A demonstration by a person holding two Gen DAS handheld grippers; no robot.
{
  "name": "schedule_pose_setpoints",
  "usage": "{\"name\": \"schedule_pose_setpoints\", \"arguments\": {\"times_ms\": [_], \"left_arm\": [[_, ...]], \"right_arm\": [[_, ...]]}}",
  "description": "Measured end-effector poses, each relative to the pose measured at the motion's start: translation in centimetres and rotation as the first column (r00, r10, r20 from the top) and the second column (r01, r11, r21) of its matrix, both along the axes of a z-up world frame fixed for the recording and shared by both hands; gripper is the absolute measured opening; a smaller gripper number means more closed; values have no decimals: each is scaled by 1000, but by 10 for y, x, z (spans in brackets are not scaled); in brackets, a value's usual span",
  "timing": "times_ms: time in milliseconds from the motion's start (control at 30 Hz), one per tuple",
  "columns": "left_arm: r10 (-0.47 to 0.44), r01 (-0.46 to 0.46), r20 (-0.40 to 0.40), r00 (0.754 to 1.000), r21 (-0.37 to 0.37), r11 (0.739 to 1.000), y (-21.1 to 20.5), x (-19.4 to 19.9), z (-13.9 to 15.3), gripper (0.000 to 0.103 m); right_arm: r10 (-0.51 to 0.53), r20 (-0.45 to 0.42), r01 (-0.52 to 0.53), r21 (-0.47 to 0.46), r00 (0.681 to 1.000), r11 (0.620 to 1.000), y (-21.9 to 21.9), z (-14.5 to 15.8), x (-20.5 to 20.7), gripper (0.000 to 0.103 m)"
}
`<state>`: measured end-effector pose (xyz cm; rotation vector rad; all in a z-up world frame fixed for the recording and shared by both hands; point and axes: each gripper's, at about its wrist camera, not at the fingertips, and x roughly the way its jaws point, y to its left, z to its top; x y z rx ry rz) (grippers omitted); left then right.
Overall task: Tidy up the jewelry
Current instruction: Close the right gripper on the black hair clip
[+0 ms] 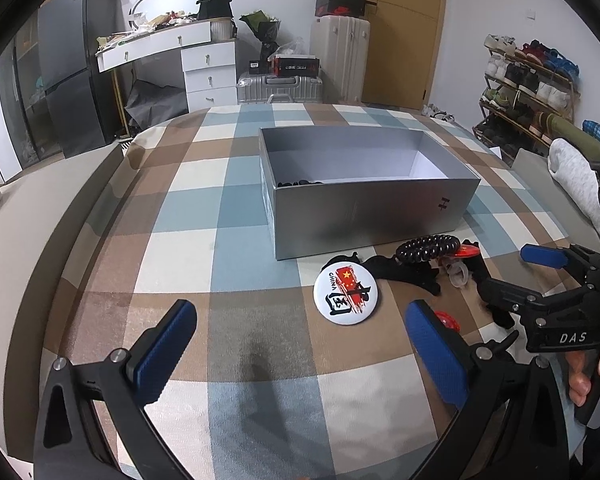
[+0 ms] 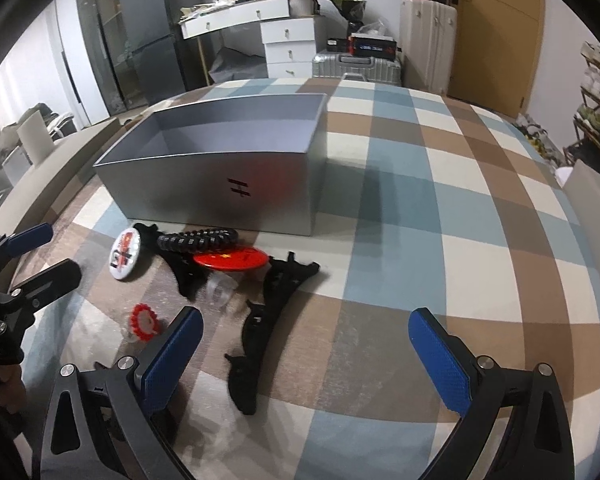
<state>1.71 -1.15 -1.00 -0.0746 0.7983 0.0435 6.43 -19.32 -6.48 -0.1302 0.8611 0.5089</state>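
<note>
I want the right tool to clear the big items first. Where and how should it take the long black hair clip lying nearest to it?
Grip the long black hair clip across its narrow middle, coming straight down from above. It lies flat on the checked cloth, lengthwise toward the right tool, so the open fingers can straddle its width.

Black tongs [image 1: 300, 336], blue textured pads [image 1: 436, 354], silver screws, "DAS" marking.

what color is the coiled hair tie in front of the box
Black; the coiled hair tie shows best in the left wrist view.
</note>
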Motion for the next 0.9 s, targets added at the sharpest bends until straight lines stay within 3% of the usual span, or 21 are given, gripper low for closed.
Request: {"name": "schedule_pose_setpoints", "arguments": {"times_ms": [267, 567, 767, 900], "left_arm": [[-5, 5, -3, 1000, 0, 1000, 0, 1, -1, 101], [-7, 7, -16, 1000, -5, 1000, 0, 3, -4, 102], [-5, 5, -17, 1000, -4, 1000, 1, 4, -5, 102], [-8, 8, -22, 1000, -5, 1000, 1, 4, -6, 101]], "right_arm": [[-51, -19, 50, -29, 999, 998, -8, -5, 6, 103], [-29, -17, 28, -58, 999, 998, 1, -10, 4, 100], [-58, -10, 57, -68, 998, 996, -5, -8, 8, 86], [-29, 0, 29, -65, 1000, 997, -3, -5, 6, 66]]}}
